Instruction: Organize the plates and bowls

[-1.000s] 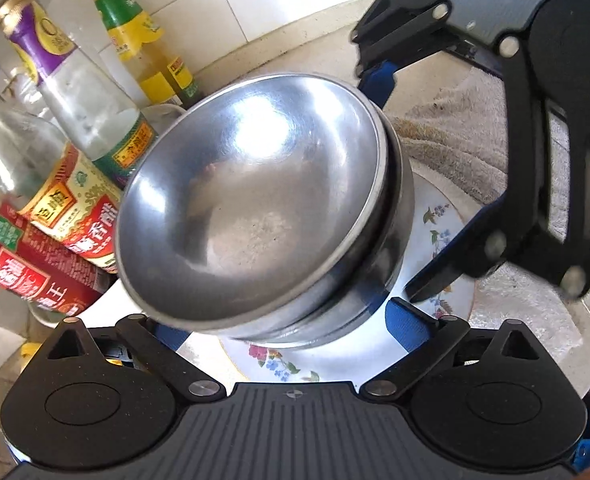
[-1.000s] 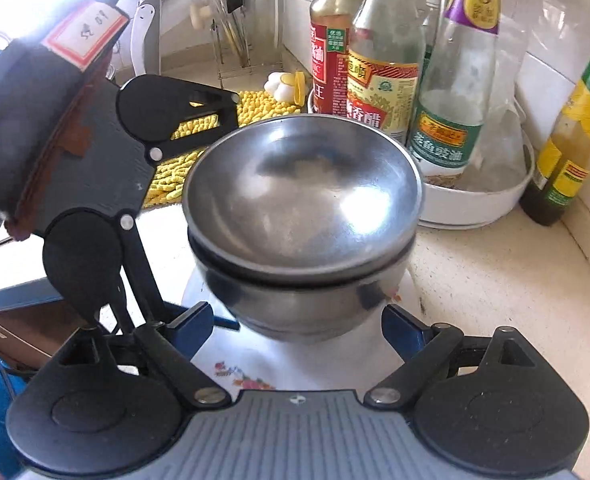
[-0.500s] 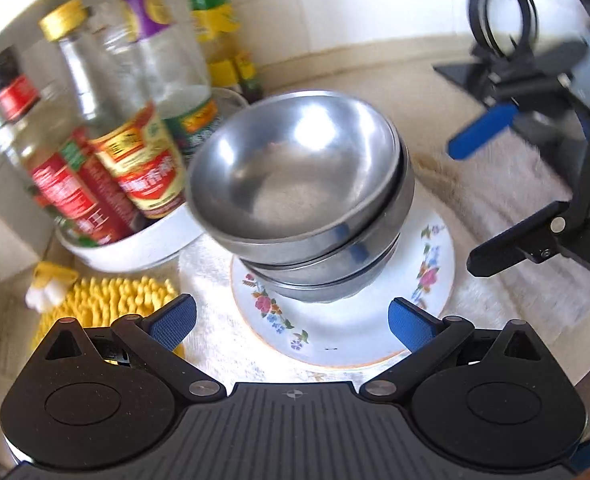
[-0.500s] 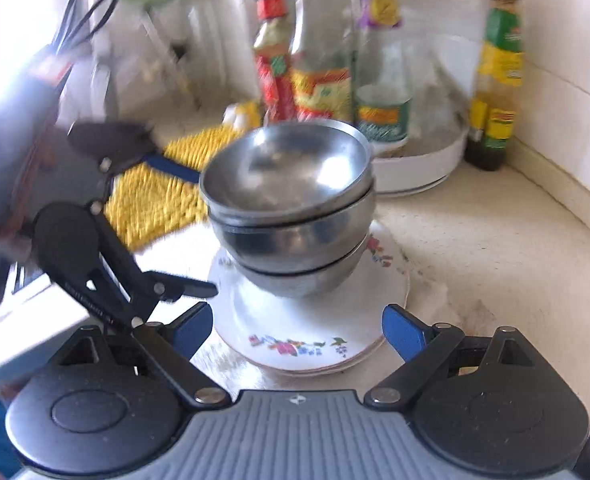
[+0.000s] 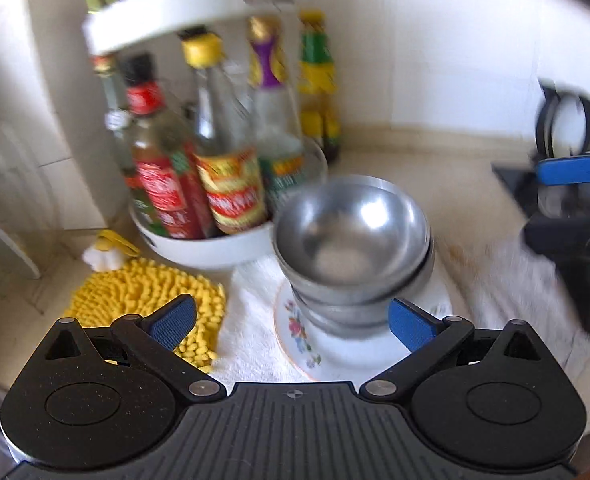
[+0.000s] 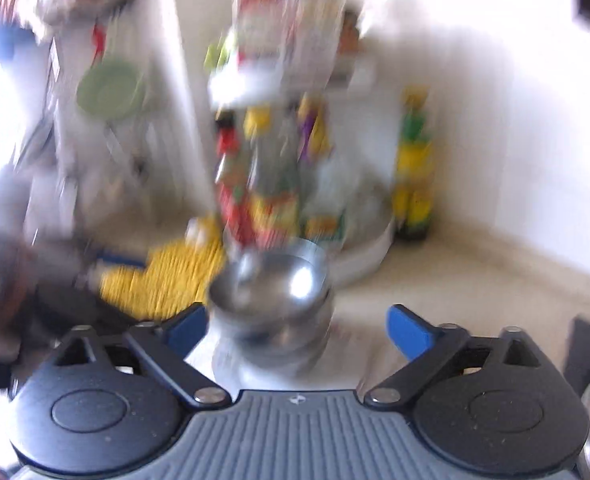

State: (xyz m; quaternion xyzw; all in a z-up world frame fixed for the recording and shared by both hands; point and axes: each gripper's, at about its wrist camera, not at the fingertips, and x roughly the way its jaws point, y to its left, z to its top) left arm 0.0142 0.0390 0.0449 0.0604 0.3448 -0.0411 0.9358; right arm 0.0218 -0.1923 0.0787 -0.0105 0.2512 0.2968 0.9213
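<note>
A stack of steel bowls stands on a floral plate that lies on a white towel. My left gripper is open and held back from the plate, nothing between its blue pads. In the blurred right wrist view the same steel bowls sit ahead of my right gripper, which is also open and empty. The right gripper's blue pad shows at the far right of the left wrist view.
A white round rack with several sauce bottles stands behind the bowls, against the tiled wall. A yellow bobbled mat lies to the left. One green-topped bottle stands alone beside the rack.
Both grippers have pulled back and up from the bowl stack, which stays on the plate. The right wrist view has become heavily blurred from motion.
</note>
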